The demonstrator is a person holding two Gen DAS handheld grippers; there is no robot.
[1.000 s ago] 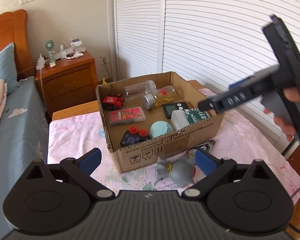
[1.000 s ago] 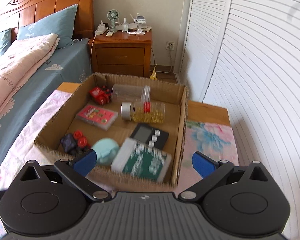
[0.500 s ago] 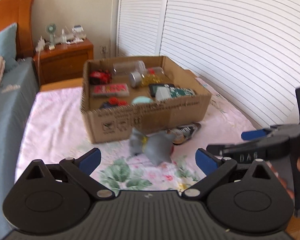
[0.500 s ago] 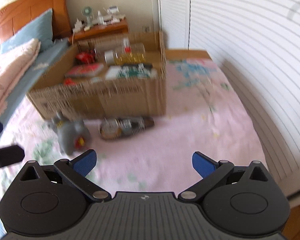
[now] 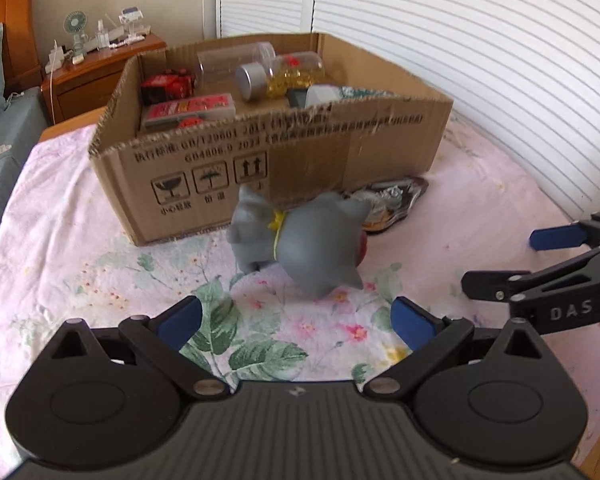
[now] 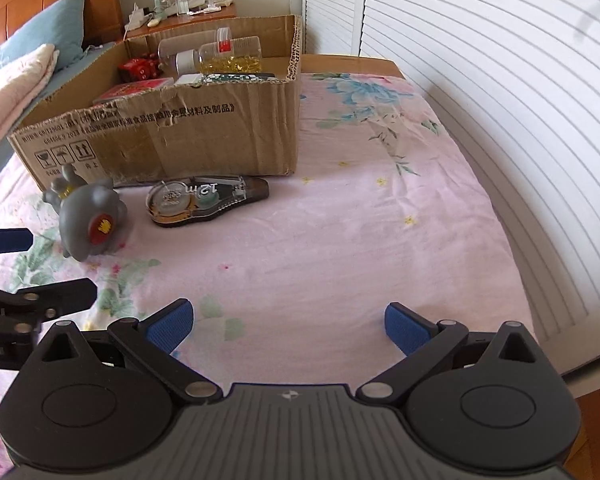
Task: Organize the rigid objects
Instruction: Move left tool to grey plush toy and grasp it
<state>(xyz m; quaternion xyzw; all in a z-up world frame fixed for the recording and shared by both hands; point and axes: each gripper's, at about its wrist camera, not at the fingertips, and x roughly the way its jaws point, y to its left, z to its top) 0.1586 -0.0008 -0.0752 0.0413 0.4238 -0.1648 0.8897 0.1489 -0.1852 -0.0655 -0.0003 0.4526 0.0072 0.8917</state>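
Note:
A grey toy animal (image 5: 304, 242) lies on the pink floral cloth just in front of the cardboard box (image 5: 340, 156); it also shows in the right wrist view (image 6: 90, 216). A clear correction-tape dispenser (image 6: 204, 200) lies beside it, partly hidden behind the toy in the left wrist view (image 5: 396, 204). The box (image 6: 220, 136) holds jars, red toys, a red case and other items. My left gripper (image 5: 296, 318) is open and empty, close in front of the toy. My right gripper (image 6: 288, 324) is open and empty over bare cloth, right of both objects.
White slatted closet doors (image 6: 500, 80) run along the right. A wooden nightstand (image 5: 100, 72) with a small fan stands behind the box. A bed with a blue pillow (image 6: 32, 36) and pink blanket lies to the left. The table's wooden edge (image 6: 596, 384) is at the right.
Both grippers have pulled back from over the box and come down low over the cloth. The left one now faces the grey toy closely. Both stay open and empty.

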